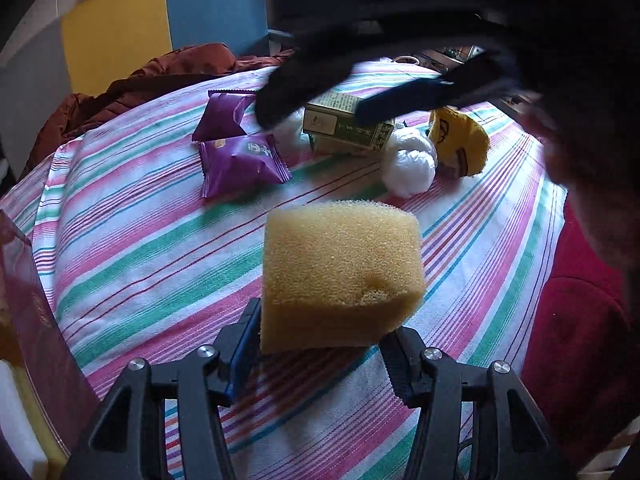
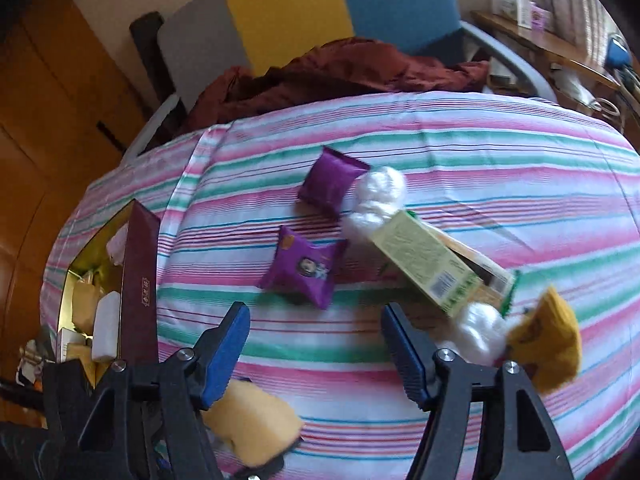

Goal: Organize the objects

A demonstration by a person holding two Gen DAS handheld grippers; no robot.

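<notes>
The left tongs (image 1: pixel 320 344) are clamped on a yellow, coarse-pored block of foam sponge (image 1: pixel 340 276), pads pressed into its lower sides, the block carried clear above the striped cloth. The right tongs (image 2: pixel 316 344) stand apart with nothing between the blue pads, hovering over the pink, green and white striped cloth (image 2: pixel 480 152) and aimed toward the clutter beyond; the same sponge shows blurred at the lower edge of the right wrist view.

The sponge looks very light and soft: it gives under the pads, so a grip low on its broad flanks, as now, should hold without slipping, though squeezing harder would only deform it.

Beyond the tongs lie two purple foil snack packets (image 2: pixel 304 268), crinkly and probably slick; best pinched across a sealed edge. Next come white balls of crumpled plastic film (image 2: pixel 376 200), weightless and springy. Between them rests a green printed cardboard carton (image 2: pixel 432 264) with one end flap open: stiff but crushable, best taken across its narrow sides. A small mustard-yellow felt pouch (image 2: pixel 552 332) lies just beside the nearer white ball.

At the left edge sits an open maroon gift box with a gold lining (image 2: pixel 138 280), already holding several items, likely where the sponge belongs. A rust-brown quilted jacket (image 2: pixel 340 76) is heaped at the far edge.
</notes>
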